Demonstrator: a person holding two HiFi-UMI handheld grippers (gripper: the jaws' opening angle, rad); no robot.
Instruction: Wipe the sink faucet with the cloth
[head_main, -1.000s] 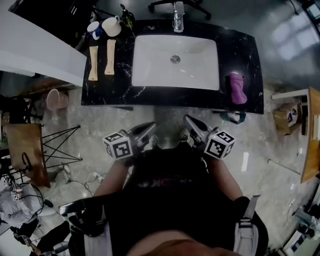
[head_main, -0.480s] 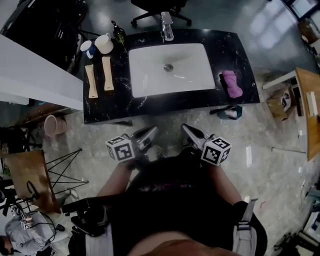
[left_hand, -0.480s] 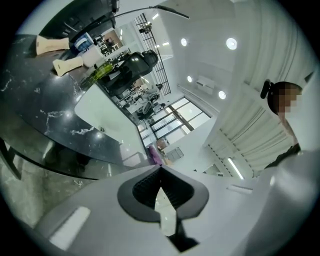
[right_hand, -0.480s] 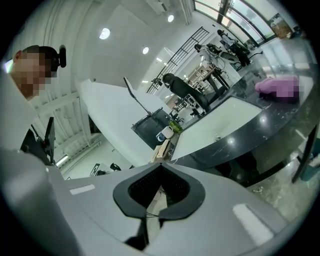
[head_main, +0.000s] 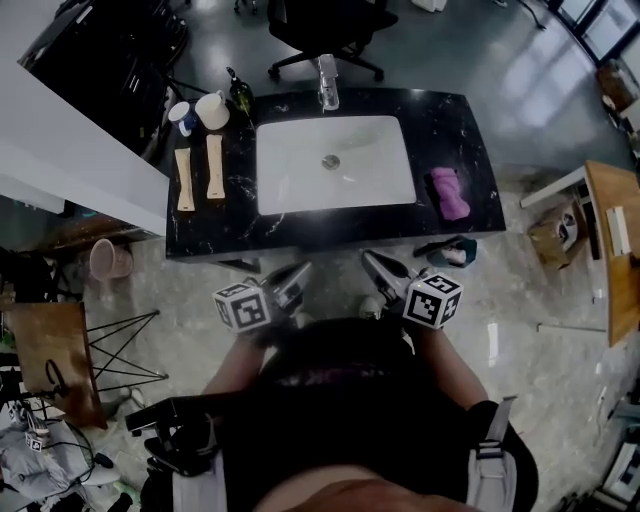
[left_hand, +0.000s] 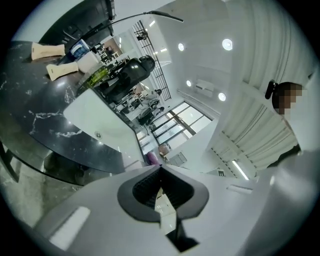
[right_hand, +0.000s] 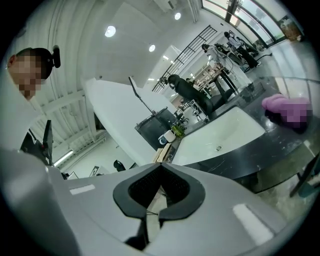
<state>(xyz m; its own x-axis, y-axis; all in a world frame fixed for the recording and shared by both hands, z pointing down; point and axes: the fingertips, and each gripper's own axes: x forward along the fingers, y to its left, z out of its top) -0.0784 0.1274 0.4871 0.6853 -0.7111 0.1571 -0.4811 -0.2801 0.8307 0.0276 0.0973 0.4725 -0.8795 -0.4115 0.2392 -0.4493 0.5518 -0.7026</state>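
Note:
The chrome faucet stands at the far middle edge of the black marble counter, behind the white sink. A purple cloth lies on the counter to the sink's right; it also shows in the right gripper view as a purple cloth. My left gripper and right gripper are both held near my body, in front of the counter and short of it. Both are shut with nothing between the jaws; the tips meet in the left gripper and the right gripper.
Left of the sink lie two wooden brushes, with two mugs and a green bottle behind them. A black office chair stands beyond the counter. A teal object lies on the floor at the counter's right front, a wooden table farther right.
The view has shifted over the last second: the counter now sits smaller and farther off in the head view. Both grippers stay shut and close to the body.

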